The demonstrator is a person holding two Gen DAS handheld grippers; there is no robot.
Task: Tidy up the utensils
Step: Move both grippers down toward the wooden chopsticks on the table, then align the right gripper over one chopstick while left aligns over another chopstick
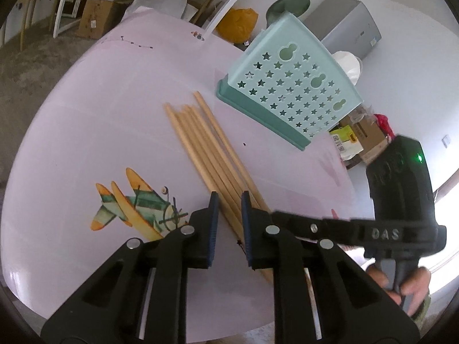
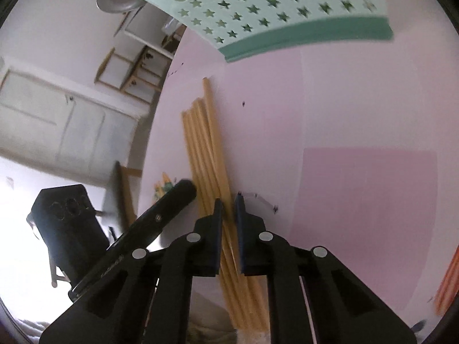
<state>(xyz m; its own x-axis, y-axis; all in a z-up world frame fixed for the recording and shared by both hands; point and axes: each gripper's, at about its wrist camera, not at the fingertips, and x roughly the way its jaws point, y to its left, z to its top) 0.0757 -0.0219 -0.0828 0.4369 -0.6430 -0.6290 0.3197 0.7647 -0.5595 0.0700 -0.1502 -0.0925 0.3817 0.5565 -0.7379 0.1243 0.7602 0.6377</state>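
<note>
- Between the left gripper pads: several sticks of the chopsticks bundle. Jaws narrowed to a small gap around them, and the sticks fill that gap, so I read it as a pinch on part of the bundle, not on all of it.
- Right gripper works the same bundle from the other side, nearly closed. In its own view the pads bracket one or two sticks at the bundle's right edge. Contact looks made; how firm, can't tell.
- Bundle lies flat on the pink desk, running straight ahead of the left gripper, far tips fanned a little. One stick pokes out past the rest.
- Likely reason for two grippers on one bundle: loose round sticks roll and splay, so holding from both sides keeps them together and lined up for one lift.
- Both grippers pitch down at the desk, fingertips at the surface. Makes sense for thin things lying flat.
- Mint holder with star cut-outs stands ahead and to the right of the left gripper, well apart from the sticks, tilted back on its darker green base. Probable destination; its opening isn't visible from here.
- A hand on the right tool's grip shows at the lower right of the left view.
- Risk: outer sticks outside either pinch could stay behind or slide off on lift.
- Airplane print on the desk sits just left of the left gripper. Decoration only.
</note>
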